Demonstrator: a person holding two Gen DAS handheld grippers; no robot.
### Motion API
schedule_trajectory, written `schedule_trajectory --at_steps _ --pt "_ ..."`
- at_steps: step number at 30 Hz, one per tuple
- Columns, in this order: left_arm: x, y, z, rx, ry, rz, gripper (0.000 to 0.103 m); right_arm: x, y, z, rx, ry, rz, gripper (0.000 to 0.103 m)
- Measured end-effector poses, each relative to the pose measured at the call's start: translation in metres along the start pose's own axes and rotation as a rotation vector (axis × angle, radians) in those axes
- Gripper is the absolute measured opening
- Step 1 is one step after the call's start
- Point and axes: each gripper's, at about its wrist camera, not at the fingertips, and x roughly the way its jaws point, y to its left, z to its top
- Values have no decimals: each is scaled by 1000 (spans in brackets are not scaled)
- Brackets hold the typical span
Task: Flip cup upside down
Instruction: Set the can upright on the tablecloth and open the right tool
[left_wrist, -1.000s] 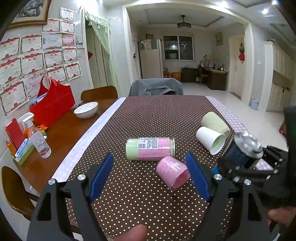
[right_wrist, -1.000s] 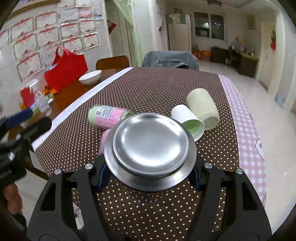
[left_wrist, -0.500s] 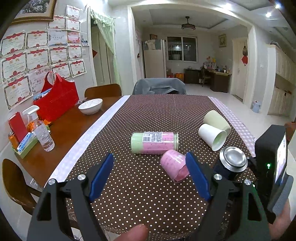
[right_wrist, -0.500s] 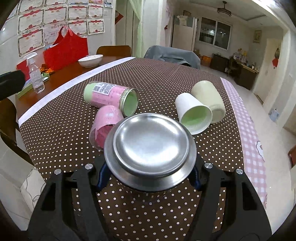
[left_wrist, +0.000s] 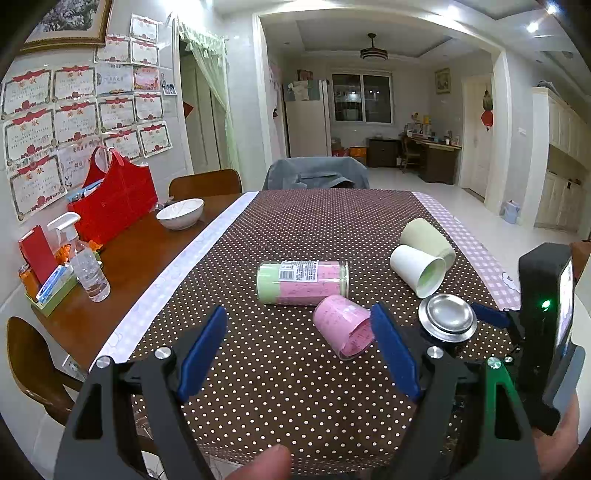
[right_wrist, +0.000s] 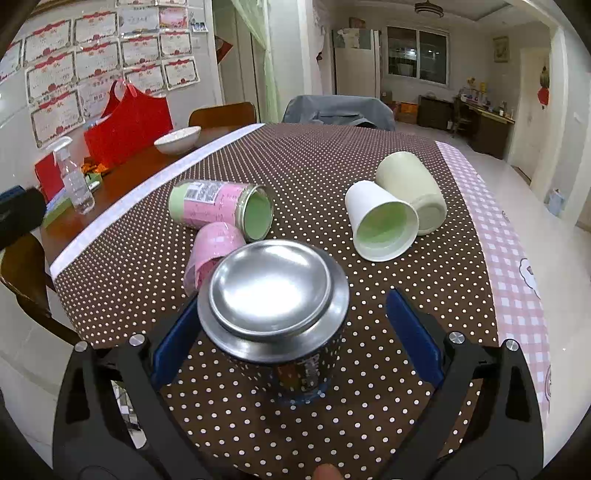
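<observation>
A steel cup (right_wrist: 275, 295) stands upside down on the dotted tablecloth (right_wrist: 325, 162), shiny base up, between the fingers of my right gripper (right_wrist: 291, 336). The jaws stand wide and the right finger is clear of the cup. It also shows in the left wrist view (left_wrist: 447, 317). My left gripper (left_wrist: 299, 350) is open and empty above the near table edge. A pink cup (left_wrist: 341, 325) lies on its side just ahead of it.
A pink-green can (left_wrist: 302, 282), a white cup (left_wrist: 417, 269) and a pale green cup (left_wrist: 426, 236) lie on their sides mid-table. A white bowl (left_wrist: 181, 213), red bag (left_wrist: 114, 199) and spray bottle (left_wrist: 86, 266) sit on the bare wood at left.
The right gripper carried the steel cup down to the cloth, base up, then opened its jaws and released it. The left gripper stayed open and barely moved.
</observation>
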Motion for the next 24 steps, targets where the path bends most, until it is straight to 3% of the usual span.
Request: schedule_trajectory --at_steps 12,13,14,20,24 --pt "-20 -9 6 32 -51 30 79 -41 -5 13 40 -70 16 96" --pt "-22 -9 7 36 -58 35 82 -45 -5 15 45 -76 20 96" --pt "-25 -10 8 38 -64 40 91 -49 -6 15 52 -82 23 96" --pt "-42 -4 14 13 -94 46 91 -79 -9 26 96 -114 23 97" --pt "-53 -1 15 7 -115 54 98 -103 -8 33 117 -144 26 97"
